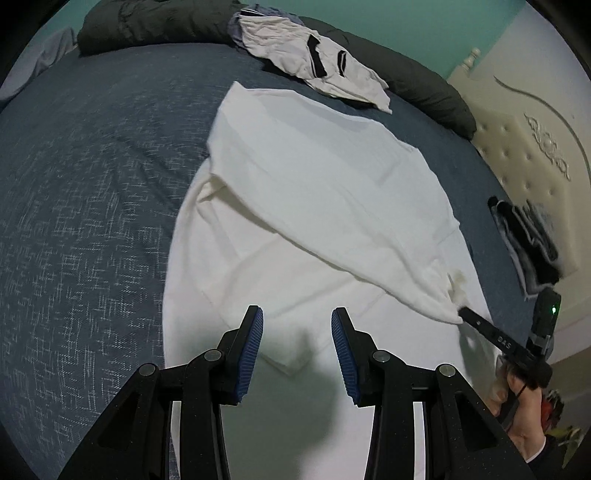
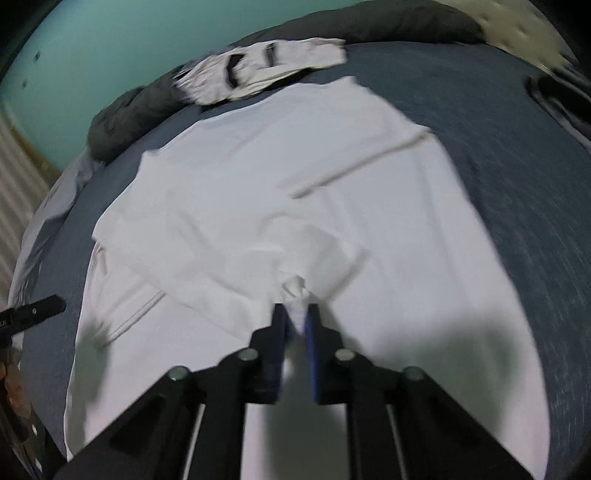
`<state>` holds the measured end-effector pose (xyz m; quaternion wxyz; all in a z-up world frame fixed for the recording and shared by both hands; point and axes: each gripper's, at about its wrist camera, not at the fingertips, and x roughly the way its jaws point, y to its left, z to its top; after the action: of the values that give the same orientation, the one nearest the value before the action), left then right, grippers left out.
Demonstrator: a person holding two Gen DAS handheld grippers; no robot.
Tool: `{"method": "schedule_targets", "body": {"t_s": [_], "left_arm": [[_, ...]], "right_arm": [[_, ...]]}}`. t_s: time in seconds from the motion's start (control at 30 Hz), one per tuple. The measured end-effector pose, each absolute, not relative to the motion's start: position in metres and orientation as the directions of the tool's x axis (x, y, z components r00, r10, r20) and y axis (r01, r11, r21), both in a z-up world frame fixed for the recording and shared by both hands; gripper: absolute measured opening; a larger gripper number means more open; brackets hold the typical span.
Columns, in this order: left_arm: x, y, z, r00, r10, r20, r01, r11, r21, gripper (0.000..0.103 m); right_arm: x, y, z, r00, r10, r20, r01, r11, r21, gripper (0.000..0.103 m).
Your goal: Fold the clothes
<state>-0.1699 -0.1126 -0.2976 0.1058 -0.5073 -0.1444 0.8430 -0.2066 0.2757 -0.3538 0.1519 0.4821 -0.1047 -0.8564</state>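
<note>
- A white garment (image 1: 314,192) lies spread across the middle of the bed (image 1: 92,184), on a dark blue speckled cover, with 1 part of it folded over the rest in a slanting layer.
- The right gripper (image 2: 295,314) is clenched on a bunched corner of that white garment; a small crumple of cloth pokes out just past its blue pads (image 2: 314,332).
- From the left wrist view the same pinch shows at the right edge, where the cloth draws to a point at the black tip of the right gripper, and a hand (image 1: 517,402) holds its handle below.
- The left gripper (image 1: 297,321) hovers over the near part of the garment with its jaws apart; nothing sits between its blue ribbed pads (image 1: 251,350), and it casts a shadow on the cloth beneath.
- A second piece of clothing (image 1: 314,55), white with black bands, lies crumpled at the far side of the bed, touching a dark grey rolled blanket (image 1: 147,26).
- A small pile of dark clothes (image 1: 528,243) sits at the bed's right side, close by a cream tufted headboard (image 1: 524,147).
- The wall (image 2: 92,55) behind is teal.
- The right wrist view is blurred, so fine detail there is hard to make out.
</note>
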Motion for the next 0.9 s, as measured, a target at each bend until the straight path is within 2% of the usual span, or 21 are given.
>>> {"method": "schedule_targets", "body": {"t_s": [0.17, 0.23, 0.3, 0.33, 0.4, 0.53, 0.8, 0.83, 0.87, 0.9], "left_arm": [[-0.163, -0.115, -0.294, -0.463, 0.323, -0.825, -0.032, -0.937, -0.349, 0.042], [-0.163, -0.114, -0.293, -0.465, 0.32, -0.826, -0.031, -0.938, -0.346, 0.042], [-0.164, -0.114, -0.291, -0.465, 0.318, -0.826, -0.03, -0.938, -0.345, 0.042], [-0.164, -0.114, -0.29, -0.466, 0.318, -0.826, -0.03, -0.938, -0.345, 0.042], [-0.166, -0.113, -0.289, -0.466, 0.318, -0.826, -0.032, -0.939, -0.344, 0.042], [-0.168, -0.109, -0.289, -0.459, 0.311, -0.832, -0.04, -0.943, -0.33, 0.042], [-0.17, -0.105, -0.294, -0.453, 0.291, -0.843, -0.034, -0.95, -0.31, 0.044], [-0.17, -0.106, -0.295, -0.454, 0.289, -0.843, -0.031, -0.951, -0.309, 0.044], [-0.17, -0.106, -0.296, -0.453, 0.289, -0.843, -0.027, -0.95, -0.311, 0.044], [-0.171, -0.106, -0.297, -0.451, 0.291, -0.844, -0.025, -0.949, -0.314, 0.044]], "right_arm": [[-0.198, 0.31, -0.349, -0.484, -0.367, -0.794, 0.054, -0.919, 0.392, 0.011], [-0.195, 0.321, -0.348, -0.485, -0.368, -0.793, 0.004, -0.908, 0.418, 0.026], [-0.194, 0.331, -0.347, -0.498, -0.381, -0.779, -0.033, -0.89, 0.455, 0.033], [-0.195, 0.336, -0.347, -0.503, -0.39, -0.772, -0.044, -0.88, 0.473, 0.043], [-0.197, 0.348, -0.349, -0.513, -0.413, -0.753, -0.077, -0.851, 0.519, 0.048], [-0.208, 0.359, -0.352, -0.531, -0.49, -0.691, -0.088, -0.78, 0.62, 0.049], [-0.242, 0.338, -0.356, -0.502, -0.51, -0.699, 0.021, -0.814, 0.58, 0.049], [-0.244, 0.337, -0.356, -0.507, -0.501, -0.702, 0.035, -0.825, 0.564, 0.046], [-0.244, 0.335, -0.356, -0.513, -0.492, -0.703, 0.054, -0.836, 0.545, 0.038], [-0.245, 0.334, -0.357, -0.514, -0.49, -0.704, 0.066, -0.841, 0.537, 0.014]]}}
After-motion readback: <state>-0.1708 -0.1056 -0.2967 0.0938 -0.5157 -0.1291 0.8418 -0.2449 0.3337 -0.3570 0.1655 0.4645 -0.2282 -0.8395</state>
